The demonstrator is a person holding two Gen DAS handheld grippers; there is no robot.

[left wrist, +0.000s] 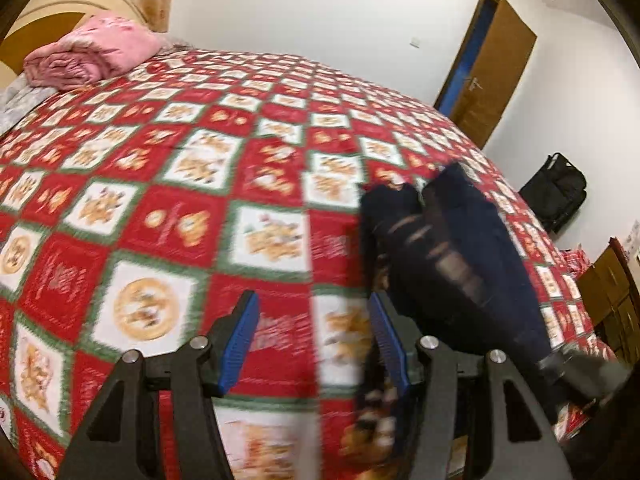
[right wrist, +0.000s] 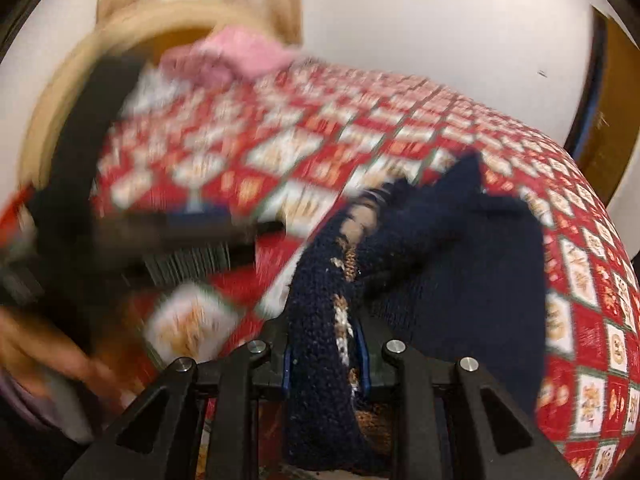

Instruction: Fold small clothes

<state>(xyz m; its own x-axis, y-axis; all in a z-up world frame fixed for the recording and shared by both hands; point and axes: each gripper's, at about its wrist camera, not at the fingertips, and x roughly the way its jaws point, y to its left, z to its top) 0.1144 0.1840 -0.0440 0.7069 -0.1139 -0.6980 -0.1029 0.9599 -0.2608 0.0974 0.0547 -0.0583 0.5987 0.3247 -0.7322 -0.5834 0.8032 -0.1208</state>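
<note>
Mia: What do you see at the upper left of the left view?

Tom: A pink blanket [left wrist: 94,50], rolled up by the wooden headboard [left wrist: 60,8]. It sits at the far end of the bed, out of the way I think.

Mia: And lower down?

Tom: The left tool [left wrist: 316,344]. Its two blue pads are wide apart and there is nothing between them, only the red checked bedspread [left wrist: 160,184] under it.

Mia: Where is the thing to fold?

Tom: A dark blue knitted sweater [left wrist: 452,248] with brown and white bits. It is on the right side of that view, lifted up off the bed. The picture is blurry there.

Mia: Who lifts it?

Tom: The right tool [right wrist: 325,354]. In the right view its pads are squeezed on a bunched strip of the sweater [right wrist: 320,340]. The rest lies in a heap on the bedspread to the right.

Mia: Why hold it by one edge?

Tom: I guess so it can be pulled flat first. The empty tool looks ready to take another edge.

Mia: And far right?

Tom: A brown door [left wrist: 492,68] and a black bag [left wrist: 556,192] on the floor.
</note>
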